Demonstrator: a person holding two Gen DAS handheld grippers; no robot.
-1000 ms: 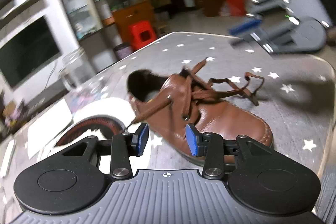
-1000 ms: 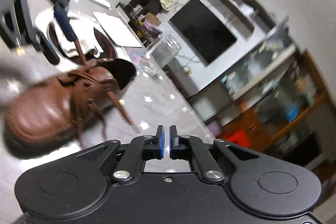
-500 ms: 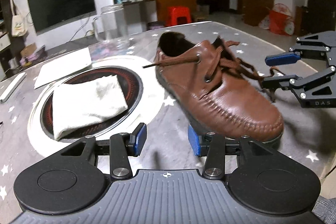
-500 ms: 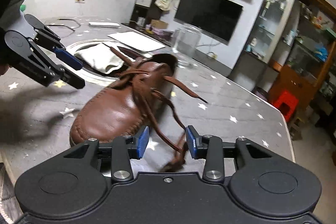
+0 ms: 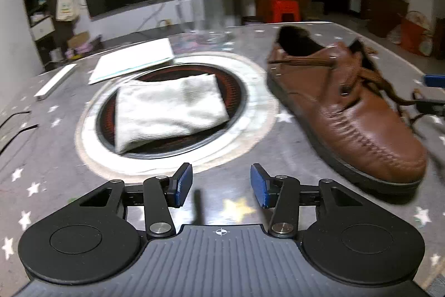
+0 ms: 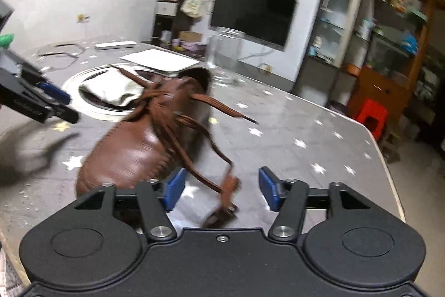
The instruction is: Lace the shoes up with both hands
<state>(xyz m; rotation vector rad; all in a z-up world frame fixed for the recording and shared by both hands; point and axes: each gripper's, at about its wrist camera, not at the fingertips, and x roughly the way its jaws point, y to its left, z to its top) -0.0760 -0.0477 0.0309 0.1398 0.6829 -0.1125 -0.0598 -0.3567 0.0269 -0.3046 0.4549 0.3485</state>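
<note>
Shoe [image 5: 347, 107] lies near the tabletop's [image 6: 306, 130] right edge, laces [image 6: 211, 157] loose (untied); I see left tongs [image 5: 221, 185] and right tongs [image 6: 219, 188] wide open, holding nothing.

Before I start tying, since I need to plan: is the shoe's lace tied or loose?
Loose. The lace trails off the shoe onto the table, no knot visible.

Black hand-held gripper [image 5: 221, 185], blue finger pads [image 5: 185, 180], silver screws, ribbed grey housing
</note>
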